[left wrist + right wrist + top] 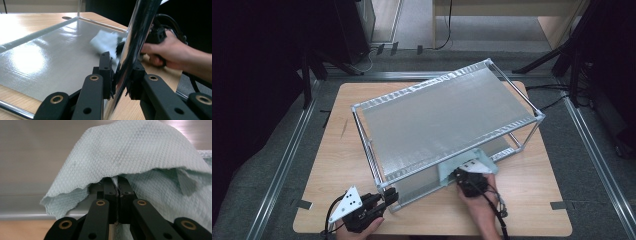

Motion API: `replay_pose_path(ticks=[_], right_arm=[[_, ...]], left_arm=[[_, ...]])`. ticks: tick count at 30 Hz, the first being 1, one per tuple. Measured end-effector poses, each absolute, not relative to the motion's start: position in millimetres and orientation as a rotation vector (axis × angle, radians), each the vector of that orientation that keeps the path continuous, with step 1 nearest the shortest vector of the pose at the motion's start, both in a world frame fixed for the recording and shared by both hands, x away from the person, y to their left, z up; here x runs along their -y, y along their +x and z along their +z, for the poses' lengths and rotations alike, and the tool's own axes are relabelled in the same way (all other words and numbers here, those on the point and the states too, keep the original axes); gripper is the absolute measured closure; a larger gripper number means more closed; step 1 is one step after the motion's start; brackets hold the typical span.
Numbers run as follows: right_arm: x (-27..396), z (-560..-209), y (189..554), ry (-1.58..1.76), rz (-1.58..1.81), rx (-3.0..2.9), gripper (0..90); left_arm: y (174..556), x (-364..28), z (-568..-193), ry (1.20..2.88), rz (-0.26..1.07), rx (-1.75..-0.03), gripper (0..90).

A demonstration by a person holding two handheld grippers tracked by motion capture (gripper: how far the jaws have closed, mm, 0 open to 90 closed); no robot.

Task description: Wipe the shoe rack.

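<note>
Up close, nearest the person first:

Left gripper: at the near-left edge of the worktop, held in the person's left hand, its jaws clamped on the chrome corner post of the shelf rack; in the left gripper view the post runs up between the two black pads, pressed from both sides.

Right gripper: held in the person's right hand at the near side of the rack, right of the left gripper and well apart from it; its jaws are pinched narrow on a fold of the paper towel.

Paper towel: pale green, embossed in small diamonds, gripped by the right gripper and draped up and over the jaw tips; it lies on the lower shelf at its near edge, under the top shelf.

Lower shelf: a grey, glossy sheet in a metal frame, sitting just above the worktop; the towel touches it near the clamped post.

Shelf rack: two-tier, chrome posts, set at an angle across the worktop, its top shelf a wide grey sheet.

Worktop: light wood, carrying the rack.

Beyond: grey floor and metal rails around the worktop, dark stands farther off.
</note>
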State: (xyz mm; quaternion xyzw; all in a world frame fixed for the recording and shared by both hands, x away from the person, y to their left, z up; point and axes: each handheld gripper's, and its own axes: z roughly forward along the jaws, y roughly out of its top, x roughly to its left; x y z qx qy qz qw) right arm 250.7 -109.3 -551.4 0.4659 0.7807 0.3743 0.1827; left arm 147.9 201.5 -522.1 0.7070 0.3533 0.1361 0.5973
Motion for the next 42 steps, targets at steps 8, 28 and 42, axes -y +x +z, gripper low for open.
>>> replay_pose_path(ticks=[8,28,42], right_arm=[[43.2,-552.9,219.9,1.165,1.139,-2.363,87.1],[140.2,-543.0,247.2,1.306,0.998,-2.161,87.2],[283.6,-518.8,238.4,1.615,0.944,-1.791,87.2]], left_arm=[[148.6,-198.8,-522.3,1.643,0.315,-0.817,77.8],[148.7,-198.9,-522.2,1.651,0.32,-0.812,78.0],[151.9,-200.2,-522.5,1.647,0.328,-0.821,78.1]])
